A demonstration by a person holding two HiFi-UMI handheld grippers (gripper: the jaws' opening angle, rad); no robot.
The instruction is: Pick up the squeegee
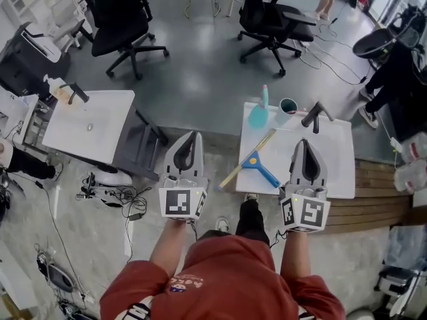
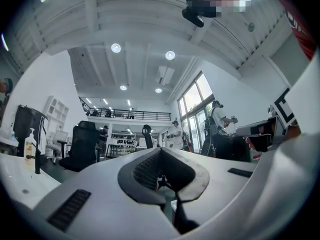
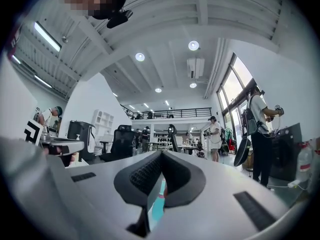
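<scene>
The squeegee, with a blue handle and a long yellowish blade, lies slantwise on the white sink counter at the right. My right gripper hovers over that counter just right of the squeegee, jaws shut and empty. My left gripper hangs left of the counter's edge, over the floor, its jaws together with nothing between them. In the right gripper view the shut jaws fill the foreground, and a strip of teal shows through the slit below them. In the left gripper view the closed jaws point across the room.
A teal bottle, a cup and a dark faucet stand at the counter's far edge. A second white sink unit sits to the left. Office chairs and cables lie on the grey floor beyond. People stand by the windows.
</scene>
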